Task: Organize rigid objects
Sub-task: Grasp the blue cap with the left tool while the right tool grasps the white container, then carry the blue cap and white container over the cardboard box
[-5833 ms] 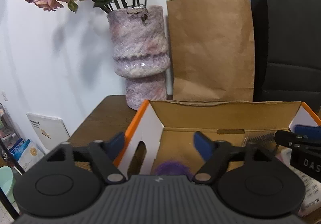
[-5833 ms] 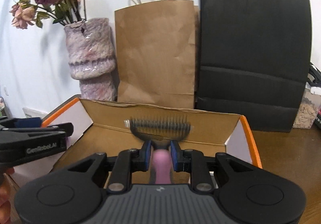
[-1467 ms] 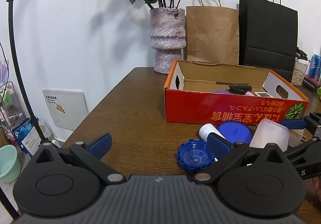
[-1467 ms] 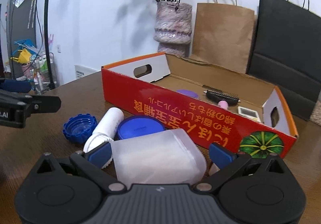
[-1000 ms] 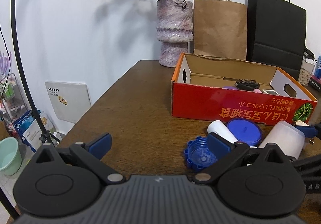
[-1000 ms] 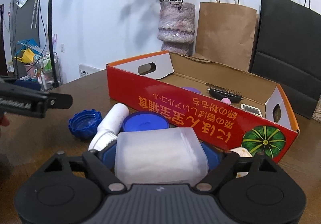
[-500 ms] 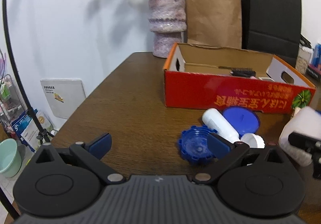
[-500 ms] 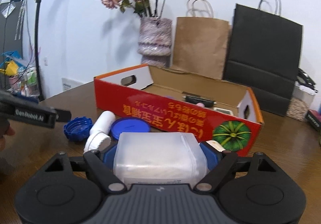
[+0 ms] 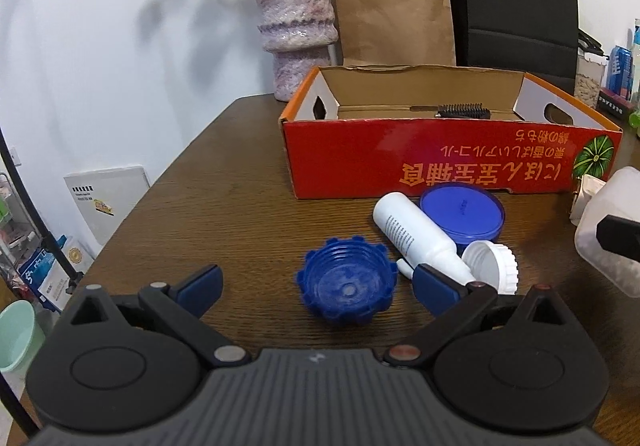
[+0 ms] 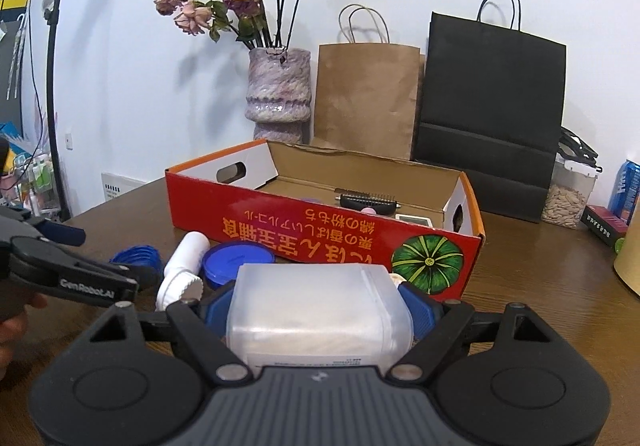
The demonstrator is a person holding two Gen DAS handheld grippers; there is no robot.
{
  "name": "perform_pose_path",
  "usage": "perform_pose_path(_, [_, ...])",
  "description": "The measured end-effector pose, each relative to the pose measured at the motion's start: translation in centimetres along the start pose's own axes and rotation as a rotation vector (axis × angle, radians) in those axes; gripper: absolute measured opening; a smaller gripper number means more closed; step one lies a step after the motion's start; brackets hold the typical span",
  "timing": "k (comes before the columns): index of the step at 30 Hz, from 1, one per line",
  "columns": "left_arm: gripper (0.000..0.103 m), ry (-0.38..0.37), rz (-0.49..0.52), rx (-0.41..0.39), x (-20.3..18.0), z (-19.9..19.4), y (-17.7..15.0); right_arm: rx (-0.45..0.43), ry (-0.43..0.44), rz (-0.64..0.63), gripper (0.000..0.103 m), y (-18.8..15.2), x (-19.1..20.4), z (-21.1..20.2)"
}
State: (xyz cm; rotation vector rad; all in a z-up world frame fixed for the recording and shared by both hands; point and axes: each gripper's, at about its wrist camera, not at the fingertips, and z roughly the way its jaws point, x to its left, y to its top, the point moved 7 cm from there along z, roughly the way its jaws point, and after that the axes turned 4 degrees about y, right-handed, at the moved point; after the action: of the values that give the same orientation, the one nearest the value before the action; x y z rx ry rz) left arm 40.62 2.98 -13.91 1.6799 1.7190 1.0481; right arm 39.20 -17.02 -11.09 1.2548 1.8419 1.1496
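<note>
Brown wooden table (image 9: 208, 206) stands by a white wall and carries a red cardboard box (image 9: 420, 162) with yellow Japanese writing printed upside down and a green pumpkin picture. Inside the box lies a black comb (image 10: 368, 202). The right gripper (image 10: 320, 308) presses its blue pads on both sides of a frosted plastic container (image 10: 316, 310). The left gripper (image 9: 316, 286), marked "GenRobot.AI", is wide apart and holds nothing, with a blue ridged cap (image 9: 346, 290) between its fingers. A white bottle (image 9: 416, 234) lies beside a blue lid (image 9: 462, 212).
</note>
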Motion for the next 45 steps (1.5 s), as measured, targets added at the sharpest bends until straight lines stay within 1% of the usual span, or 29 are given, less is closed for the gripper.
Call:
perform_pose_path(2, [0.102, -0.005, 0.002, 0.002, -0.1, 0.1, 0.0, -0.002, -0.007, 0.005, 0.083, 0.0, -0.1, -0.1])
perform_pose_path(3, [0.098, -0.01, 0.002, 0.001, -0.1, 0.1, 0.0, -0.003, -0.012, 0.008, 0.083, 0.0, -0.2, -0.1])
perform_pose_path(4, [0.095, -0.013, 0.001, 0.002, -0.1, 0.2, 0.0, -0.003, -0.015, 0.012, 0.083, 0.0, -0.3, -0.2])
perform_pose_path(5, [0.088, -0.018, 0.0, 0.006, -0.1, 0.2, 0.0, -0.003, -0.017, 0.015, 0.083, 0.0, -0.4, -0.2])
perform_pose_path(6, [0.078, -0.026, -0.003, 0.011, -0.1, 0.3, -0.1, -0.004, -0.018, 0.017, 0.083, 0.0, -0.4, -0.2])
perform_pose_path(7, [0.073, -0.041, -0.007, 0.017, -0.1, 0.3, -0.1, -0.004, -0.02, 0.018, 0.083, 0.0, -0.4, -0.2])
perform_pose_path(9, [0.055, -0.062, -0.011, 0.027, -0.3, 0.4, -0.2, -0.005, -0.021, 0.019, 0.083, 0.0, -0.5, -0.2])
perform_pose_path(14, [0.055, -0.075, -0.021, 0.007, -0.2, 0.0, -0.1, -0.006, -0.026, 0.022, 0.083, 0.0, -0.6, -0.4])
perform_pose_path(21, [0.055, -0.048, -0.045, -0.012, 0.5, -0.3, 0.2, -0.017, -0.031, 0.029, 0.083, 0.1, -0.8, -0.6])
perform_pose_path(30, [0.055, -0.017, -0.07, -0.07, 1.2, -1.7, 1.0, -0.051, -0.035, 0.036, 0.083, 0.7, -0.9, -1.3])
perform_pose_path(39, [0.055, -0.003, -0.086, -0.133, 1.1, -3.6, 2.8, -0.091, -0.051, 0.04, 0.083, 1.8, -1.2, -1.8])
perform_pose_path(45, [0.055, -0.008, -0.093, -0.156, 0.5, -3.9, 4.6, -0.123, -0.068, 0.058, 0.083, 3.0, -1.9, -1.8])
